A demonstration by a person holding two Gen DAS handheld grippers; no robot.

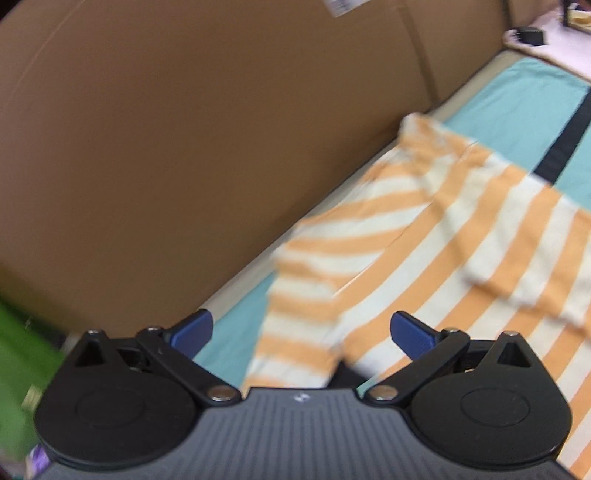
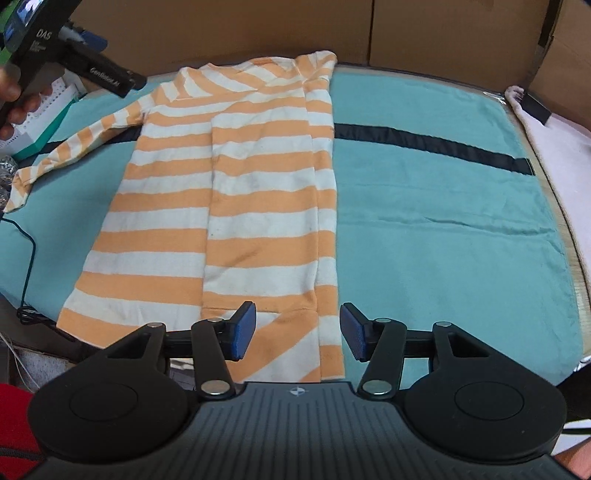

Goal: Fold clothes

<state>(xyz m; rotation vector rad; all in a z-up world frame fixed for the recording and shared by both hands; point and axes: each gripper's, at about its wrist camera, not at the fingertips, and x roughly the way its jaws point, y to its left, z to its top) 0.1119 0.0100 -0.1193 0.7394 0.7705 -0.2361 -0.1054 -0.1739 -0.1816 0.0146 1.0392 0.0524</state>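
Striped shirt, orange and white, lies flat on a teal blanket spread over the bed. Its right side is already folded in over the body, with a straight edge running from the far edge toward the near edge. The left sleeve lies stretched out toward the blanket's left edge, not folded in. The collar end sits by the far edge, close against the cardboard wall.

Right gripper: jaws spread apart, holding nothing, hovering over the hem at the near edge. Left gripper: jaws likewise wide and empty, raised near the far left corner above the shoulder area; its view is motion-blurred. From the right wrist view, a hand holds it aloft.

Risks, as I judge them:
- Pinching only the top layer at the hem would peel the folded panel open.
- A grab on the sleeve that also catches the blanket would drag the whole shirt askew.
- A black cable trails at the left edge; the sleeve cuff lies near it and could snag.
- Uneven lifting would skew the stripes and spoil the crease.
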